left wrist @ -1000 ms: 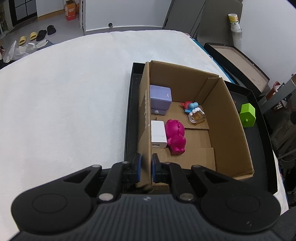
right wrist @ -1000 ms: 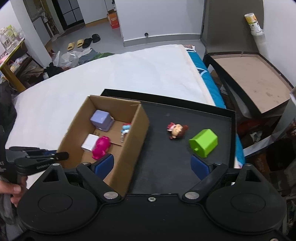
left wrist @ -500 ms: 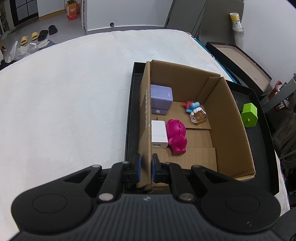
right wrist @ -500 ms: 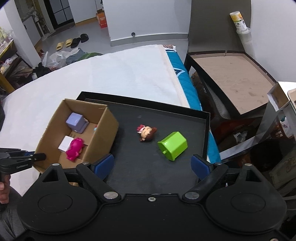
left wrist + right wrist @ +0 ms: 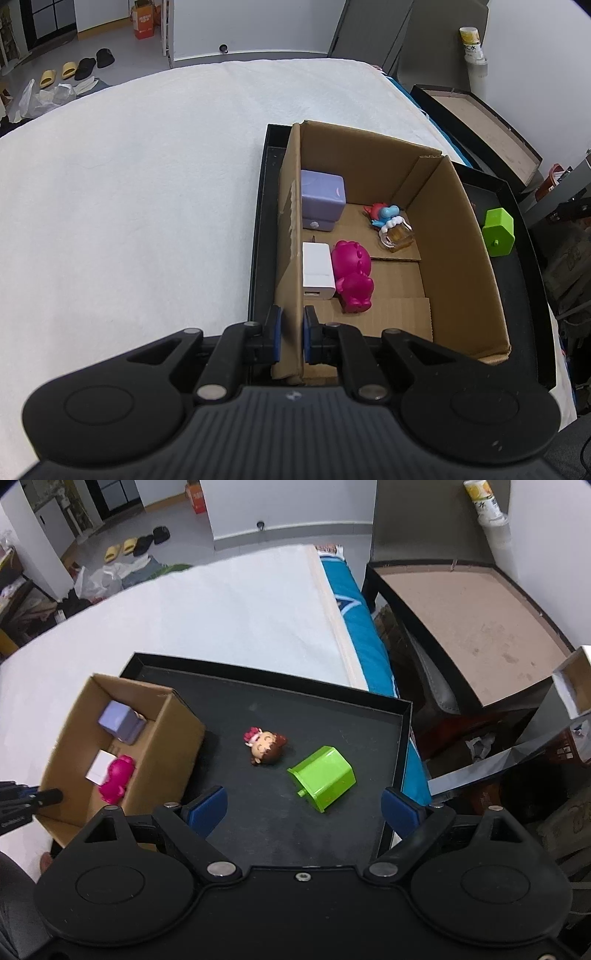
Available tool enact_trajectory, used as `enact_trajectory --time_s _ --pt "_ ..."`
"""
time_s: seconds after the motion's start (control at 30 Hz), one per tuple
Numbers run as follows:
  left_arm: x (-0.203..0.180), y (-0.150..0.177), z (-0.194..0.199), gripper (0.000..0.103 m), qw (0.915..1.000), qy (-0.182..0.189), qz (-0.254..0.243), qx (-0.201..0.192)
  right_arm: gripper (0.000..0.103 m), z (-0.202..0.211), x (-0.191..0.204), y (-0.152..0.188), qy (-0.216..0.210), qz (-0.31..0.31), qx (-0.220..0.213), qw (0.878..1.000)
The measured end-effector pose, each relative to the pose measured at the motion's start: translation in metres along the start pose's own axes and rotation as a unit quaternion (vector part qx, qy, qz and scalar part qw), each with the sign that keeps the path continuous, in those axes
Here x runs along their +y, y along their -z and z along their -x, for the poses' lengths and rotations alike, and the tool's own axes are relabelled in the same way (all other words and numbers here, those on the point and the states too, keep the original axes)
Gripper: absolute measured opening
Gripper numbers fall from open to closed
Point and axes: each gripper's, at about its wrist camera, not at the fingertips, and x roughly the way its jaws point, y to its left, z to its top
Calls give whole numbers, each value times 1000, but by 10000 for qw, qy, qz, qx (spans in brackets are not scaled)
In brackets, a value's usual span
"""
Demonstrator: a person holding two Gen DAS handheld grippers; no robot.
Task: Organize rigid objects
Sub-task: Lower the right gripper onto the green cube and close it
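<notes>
A cardboard box (image 5: 461,236) stands in a black tray (image 5: 262,221) on a white bed. My left gripper (image 5: 290,334) is shut on the box's near left wall. Inside lie a lilac cube (image 5: 323,199), a white charger (image 5: 317,269), a magenta figure (image 5: 352,271), a small red-and-blue toy (image 5: 382,214) and a little glass bottle (image 5: 397,236). My right gripper (image 5: 304,810) hangs open above the tray (image 5: 258,709), with a green house-shaped block (image 5: 325,777) just beyond its fingers and a doll head (image 5: 264,746) farther left. The box (image 5: 166,753) sits left of it.
The white bed cover (image 5: 129,203) spreads left of the tray. A low black table with a brown top (image 5: 476,627) stands to the right, with clutter below it. A teal sheet edge (image 5: 354,605) runs along the bed's right side. Shoes and bags lie on the far floor.
The right gripper has moved rightward and a little lower, so the green block and doll head now sit centred before its open fingers. The left gripper keeps its grip on the box wall.
</notes>
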Motion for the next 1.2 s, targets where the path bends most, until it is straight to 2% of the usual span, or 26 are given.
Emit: enact_trajectory --time_s 0.37,0.97,1.07,1.13,1.2 --pt "-2 -2 -6 10 10000 -31 14 39 88 -56 -1 -6 87 413 466 9980" --pt "0 -7 -18 11 9998 -56 104 164 85 -119 -18 -23 460 359 841 9948" --pt "-1 -8 -20 12 9998 -80 83 187 75 -125 -20 -25 407 255 870 9951" --pt "-1 -8 -22 12 9997 -87 92 207 65 -129 -23 -26 367 160 911 9950" --pt "-1 -9 -23 12 9997 -93 96 217 61 -132 -25 -28 410 89 950 9946"
